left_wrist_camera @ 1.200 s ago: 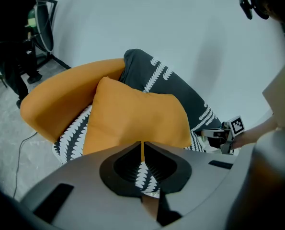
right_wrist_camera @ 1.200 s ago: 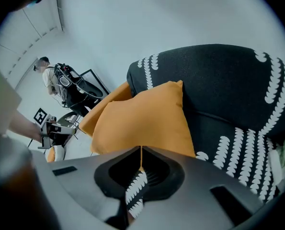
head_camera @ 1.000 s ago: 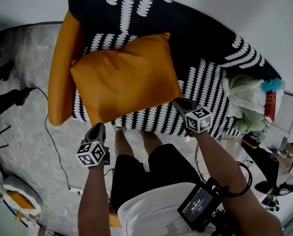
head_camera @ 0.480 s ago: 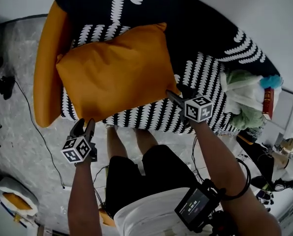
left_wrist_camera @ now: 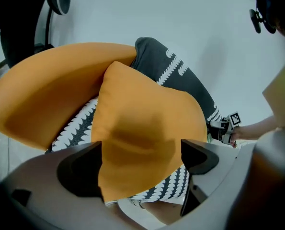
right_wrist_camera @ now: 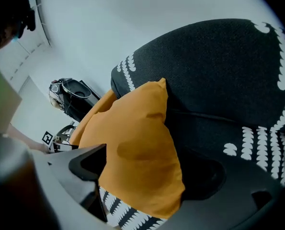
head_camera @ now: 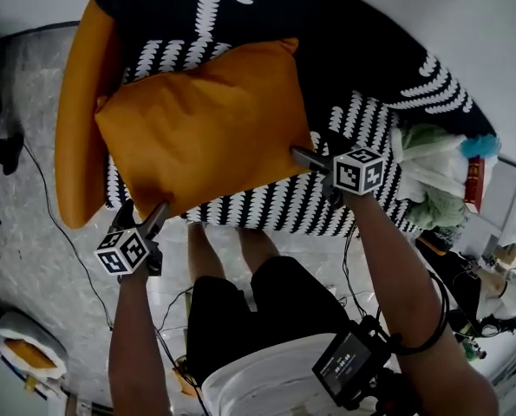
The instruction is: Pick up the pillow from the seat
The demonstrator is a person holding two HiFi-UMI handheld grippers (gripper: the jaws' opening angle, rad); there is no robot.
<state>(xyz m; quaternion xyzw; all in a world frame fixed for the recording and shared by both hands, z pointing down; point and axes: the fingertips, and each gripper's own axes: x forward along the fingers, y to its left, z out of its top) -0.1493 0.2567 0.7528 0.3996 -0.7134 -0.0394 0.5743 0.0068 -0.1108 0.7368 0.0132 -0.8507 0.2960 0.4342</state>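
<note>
An orange pillow [head_camera: 201, 128] lies on the black seat with white print [head_camera: 362, 120], leaning toward the backrest. My left gripper [head_camera: 142, 217] is at the pillow's near left corner. Its jaws have just been opening and stand wide, with the corner of the pillow [left_wrist_camera: 147, 128] between them, and the pads do not press on it. My right gripper [head_camera: 314, 156] is at the near right corner. It too has just been opening, and the pillow's edge [right_wrist_camera: 132, 152] sits between its spread jaws. The left gripper [left_wrist_camera: 140, 164] and the right gripper [right_wrist_camera: 147, 171] both straddle fabric.
An orange armrest bolster [head_camera: 80, 120] runs along the seat's left side. A heap of cloths [head_camera: 435, 176] and a red book [head_camera: 476, 185] lie at the seat's right end. A cable [head_camera: 58, 224] trails over the grey floor. The person's legs are below the seat's front edge.
Both grippers went from shut to wide open and moved forward and down onto the pillow's near corners. The pillow has kept its place on the seat.
</note>
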